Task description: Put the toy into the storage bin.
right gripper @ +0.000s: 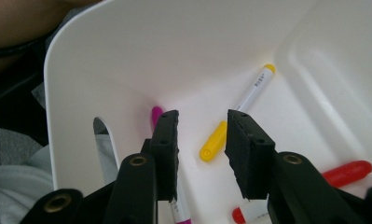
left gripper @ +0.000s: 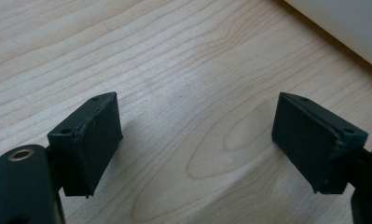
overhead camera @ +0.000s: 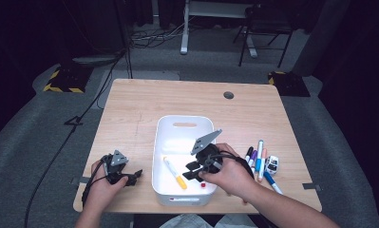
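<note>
A white bin (overhead camera: 159, 142) stands on the wooden table (overhead camera: 130, 109), near its front edge. In the bin lie a yellow-capped marker (overhead camera: 175, 173) (right gripper: 239, 112), a pink marker (right gripper: 155, 114) partly hidden behind one jaw, and a red marker (right gripper: 347, 172). My right gripper (overhead camera: 193, 172) (right gripper: 202, 122) hangs inside the bin just above them, open, with no marker between its pads. My left gripper (overhead camera: 137, 175) (left gripper: 195, 109) rests low over bare wood left of the bin, open and empty.
Several markers (overhead camera: 258, 159) and a small white toy car (overhead camera: 271, 165) lie on the table right of the bin. A round cable hole (overhead camera: 229, 95) sits at the table's far right. Chair and desk legs stand on the floor beyond.
</note>
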`<control>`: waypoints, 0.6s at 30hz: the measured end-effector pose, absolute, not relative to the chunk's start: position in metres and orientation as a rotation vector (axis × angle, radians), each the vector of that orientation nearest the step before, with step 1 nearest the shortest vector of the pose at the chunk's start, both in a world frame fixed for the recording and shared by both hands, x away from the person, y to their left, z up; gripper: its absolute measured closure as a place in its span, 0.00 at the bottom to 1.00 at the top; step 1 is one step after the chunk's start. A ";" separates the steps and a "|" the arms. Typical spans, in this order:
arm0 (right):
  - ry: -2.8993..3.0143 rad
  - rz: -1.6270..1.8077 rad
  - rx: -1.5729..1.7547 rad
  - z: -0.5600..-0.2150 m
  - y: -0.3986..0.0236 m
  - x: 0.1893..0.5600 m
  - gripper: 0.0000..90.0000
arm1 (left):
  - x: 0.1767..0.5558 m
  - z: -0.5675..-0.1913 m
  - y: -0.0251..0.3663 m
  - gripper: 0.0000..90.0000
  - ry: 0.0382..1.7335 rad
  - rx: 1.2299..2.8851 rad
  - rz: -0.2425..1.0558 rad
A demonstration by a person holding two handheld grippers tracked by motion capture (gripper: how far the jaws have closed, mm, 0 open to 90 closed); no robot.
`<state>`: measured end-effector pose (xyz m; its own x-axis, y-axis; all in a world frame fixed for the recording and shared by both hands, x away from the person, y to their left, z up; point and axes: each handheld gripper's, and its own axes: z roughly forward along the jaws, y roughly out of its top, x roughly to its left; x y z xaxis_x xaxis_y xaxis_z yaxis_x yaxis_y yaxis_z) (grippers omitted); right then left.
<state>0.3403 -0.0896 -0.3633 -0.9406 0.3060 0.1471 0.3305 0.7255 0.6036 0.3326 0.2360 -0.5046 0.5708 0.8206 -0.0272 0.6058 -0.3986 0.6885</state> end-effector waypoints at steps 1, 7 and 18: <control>-2.883 -1.044 -0.539 -0.360 -0.093 0.341 0.73 | 0.333 -0.505 0.236 0.18 1.135 2.144 0.415; -2.898 -1.102 -0.597 -0.344 -0.113 0.345 0.72 | 0.336 -0.504 0.235 0.18 1.129 2.153 0.416; -2.932 -1.229 -0.781 -0.322 -0.165 0.358 0.72 | 0.337 -0.504 0.234 0.18 1.136 2.146 0.429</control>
<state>0.3582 -0.1650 -0.3217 -0.8781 0.4746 0.0607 0.3760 0.6062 0.7008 0.3367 0.2337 -0.5040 0.5683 0.8226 -0.0182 0.6047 -0.4026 0.6872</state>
